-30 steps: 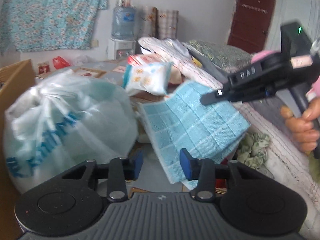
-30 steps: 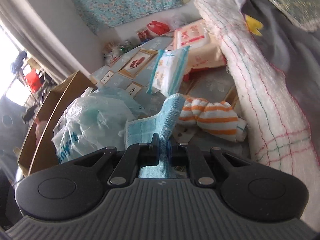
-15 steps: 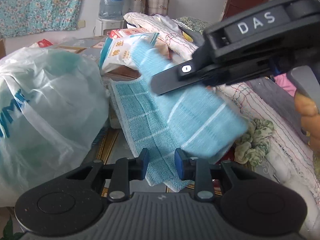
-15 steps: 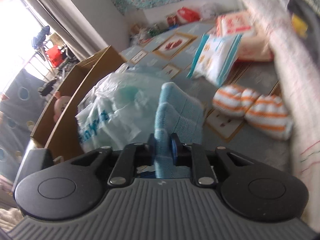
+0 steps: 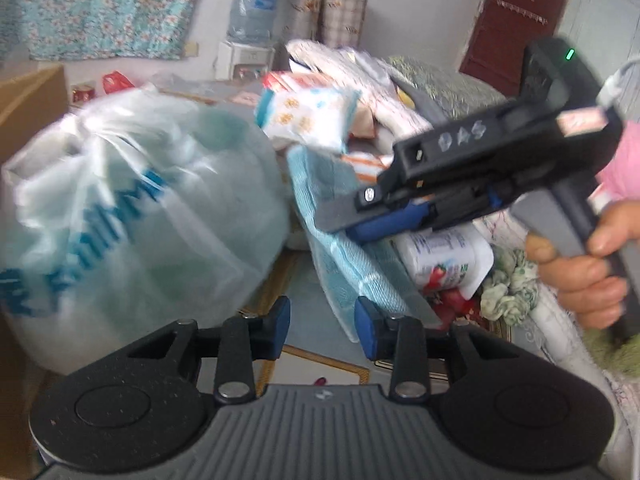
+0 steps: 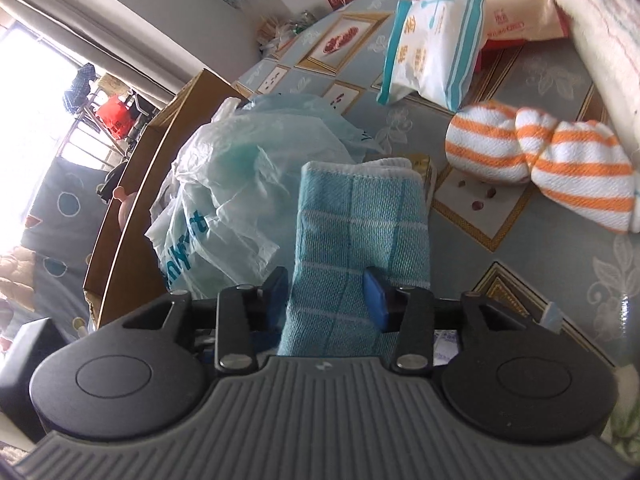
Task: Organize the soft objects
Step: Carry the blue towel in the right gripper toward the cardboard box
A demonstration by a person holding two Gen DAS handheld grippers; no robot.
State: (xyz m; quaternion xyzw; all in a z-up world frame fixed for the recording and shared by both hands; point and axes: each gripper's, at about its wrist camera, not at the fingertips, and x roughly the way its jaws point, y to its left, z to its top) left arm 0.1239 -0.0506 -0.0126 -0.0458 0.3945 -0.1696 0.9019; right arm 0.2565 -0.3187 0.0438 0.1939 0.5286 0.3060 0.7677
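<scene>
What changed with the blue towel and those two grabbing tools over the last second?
The right gripper had the blue towel pinched tight; its fingers have just been opening, the folded towel now loose between them beside the plastic bag. The left gripper stayed empty. The striped cloth did not move.

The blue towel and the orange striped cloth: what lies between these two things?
In the right wrist view, only the patterned table cover shows between the blue towel and the orange striped cloth; no object lies there.
</scene>
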